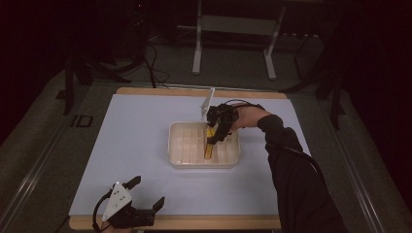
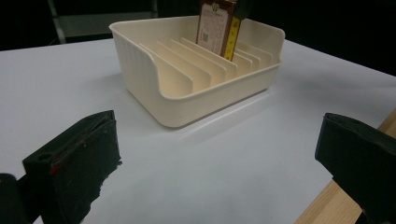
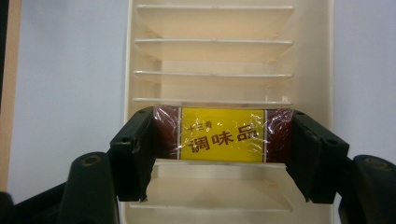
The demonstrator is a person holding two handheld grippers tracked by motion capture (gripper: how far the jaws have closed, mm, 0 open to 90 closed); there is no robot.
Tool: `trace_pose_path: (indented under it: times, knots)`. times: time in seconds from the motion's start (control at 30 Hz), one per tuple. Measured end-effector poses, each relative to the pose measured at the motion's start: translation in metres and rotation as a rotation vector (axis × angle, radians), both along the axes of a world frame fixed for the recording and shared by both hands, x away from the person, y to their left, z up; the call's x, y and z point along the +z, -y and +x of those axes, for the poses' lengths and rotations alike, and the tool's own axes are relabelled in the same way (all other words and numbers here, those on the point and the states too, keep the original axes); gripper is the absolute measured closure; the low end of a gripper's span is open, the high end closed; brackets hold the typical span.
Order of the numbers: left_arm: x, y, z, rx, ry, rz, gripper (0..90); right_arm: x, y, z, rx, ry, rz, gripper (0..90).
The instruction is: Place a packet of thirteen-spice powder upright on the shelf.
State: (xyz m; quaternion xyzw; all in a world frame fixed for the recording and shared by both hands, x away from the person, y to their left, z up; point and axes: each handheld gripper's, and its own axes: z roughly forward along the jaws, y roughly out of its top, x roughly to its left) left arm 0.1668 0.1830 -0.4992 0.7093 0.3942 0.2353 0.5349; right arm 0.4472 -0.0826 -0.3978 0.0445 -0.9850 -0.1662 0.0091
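One seasoning box (image 3: pixel 222 134), yellow and maroon, stands upright among the dividers of one cream slotted tray (image 1: pixel 177 145), clamped at both ends by the right gripper (image 1: pixel 213 138) fingers. The left gripper (image 1: pixel 148 194) rests near the table (image 1: pixel 121 145) edge, fingers wide and empty.

The box (image 3: pixel 222 135) is a flat packet wrapped in clear film, with a yellow top edge bearing dark red characters and dark red ends. It stands upright on its narrow edge, its lower part down in one slot of the cream divider tray (image 1: pixel 176 145), towards the tray's right side in the high view (its printed label face (image 2: pixel 214 28) shows in the left gripper view). The tray sits near the middle of the white table top
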Motion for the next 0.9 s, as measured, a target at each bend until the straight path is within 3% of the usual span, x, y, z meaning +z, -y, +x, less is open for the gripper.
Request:
trace_pose_path:
  times: [0.53, 0.9]
  knots:
    - [0.0, 0.001, 0.0, -0.001, 0.001, -0.002, 0.0, -0.004, -0.003, 0.0, -0.013, -0.006, -0.009, 30.0]
    - [0.0, 0.001, 0.0, -0.002, 0.001, 0.0, 0.0, 0.022, 0.006, -0.004, -0.052, 0.015, 0.025, 27.7]
